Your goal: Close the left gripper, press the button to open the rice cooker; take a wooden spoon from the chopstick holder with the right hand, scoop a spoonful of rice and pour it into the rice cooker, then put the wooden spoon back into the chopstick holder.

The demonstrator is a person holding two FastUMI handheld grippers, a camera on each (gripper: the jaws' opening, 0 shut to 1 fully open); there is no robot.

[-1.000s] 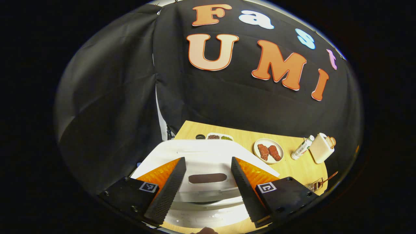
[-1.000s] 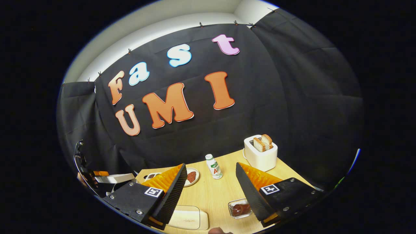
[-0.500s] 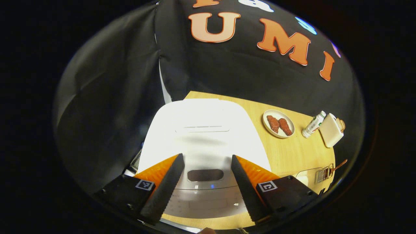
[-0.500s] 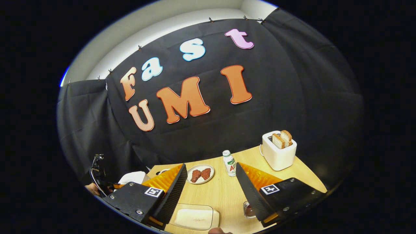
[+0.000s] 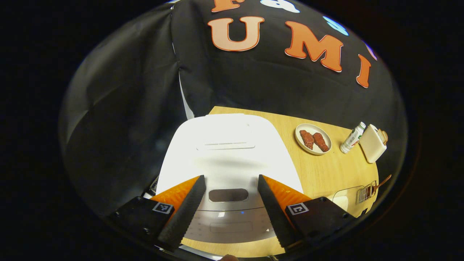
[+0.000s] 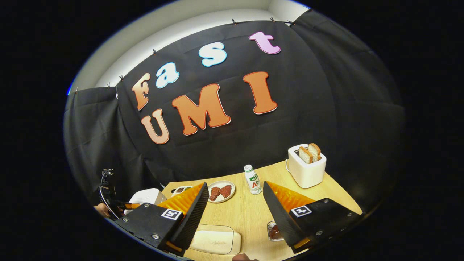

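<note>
1. In the left gripper view the left hand-held gripper [image 5: 230, 210] hangs above the front of the white rice cooker [image 5: 226, 145], fingers spread wide with nothing between them.
2. The cooker's lid is down. Its dark oval button [image 5: 228, 195] shows in the gap between the two fingers, not touched by either.
3. The cooker stands at the left end of the wooden bench [image 5: 326, 170]. To its right lie a plate [image 5: 313, 133] with two reddish-brown pieces, a small bottle [image 5: 352, 133] and a white toaster [image 5: 374, 143].
4. Near the right edge of that view a wire holder [image 5: 365, 191] carries the wooden spoon [image 5: 382, 181], its handle leaning out to the right.
5. In the right gripper view the right hand-held gripper [image 6: 235, 214] is also wide apart and empty, above the bench.
6. Below it lie a clear tray of rice [image 6: 214, 239] and a small glass dish [image 6: 273, 231] with something dark red.
7. Far left in the same view, the other gripper and part of a hand show beside the cooker.
</note>
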